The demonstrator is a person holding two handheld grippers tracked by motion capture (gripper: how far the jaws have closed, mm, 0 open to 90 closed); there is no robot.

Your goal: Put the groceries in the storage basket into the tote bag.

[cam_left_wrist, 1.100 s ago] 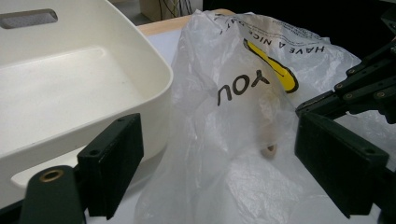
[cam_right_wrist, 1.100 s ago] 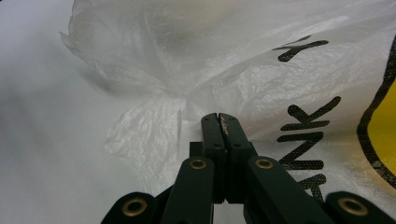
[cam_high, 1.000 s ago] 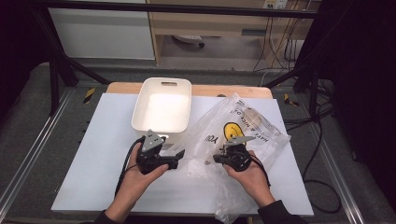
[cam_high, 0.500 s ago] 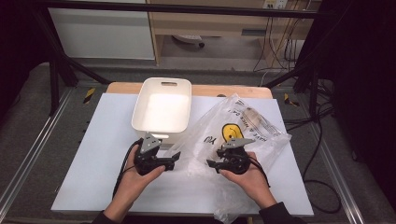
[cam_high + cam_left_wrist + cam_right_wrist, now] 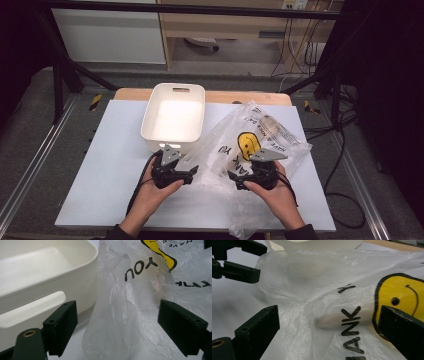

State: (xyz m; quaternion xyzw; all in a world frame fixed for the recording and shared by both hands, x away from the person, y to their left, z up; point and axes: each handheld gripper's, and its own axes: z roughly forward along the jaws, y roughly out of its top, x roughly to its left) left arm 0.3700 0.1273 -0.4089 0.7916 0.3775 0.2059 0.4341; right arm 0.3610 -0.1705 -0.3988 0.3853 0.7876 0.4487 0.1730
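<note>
Clear plastic bag [image 5: 250, 145] now lies unpinched between the right claw's [image 5: 329, 332] just-spread jaws.

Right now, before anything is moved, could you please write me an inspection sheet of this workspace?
Surface: white board on a wooden table, flat, bare at left.
Job's things: clear plastic bag with a yellow smiley and black lettering, crumpled, lying right of centre; something pale lies inside it, cannot tell what.
Clutter: white bin, empty, upright, at the bag's left edge.
Grippers: left gripper open, a fold of bag standing between its jaws; right gripper jaws have just been opening, now wide over the bag, not pressing.
Cables: black cable trailing from the left gripper; more on the floor at right.
Surroundings: dark frame bars, grey floor, shelving behind.
</note>
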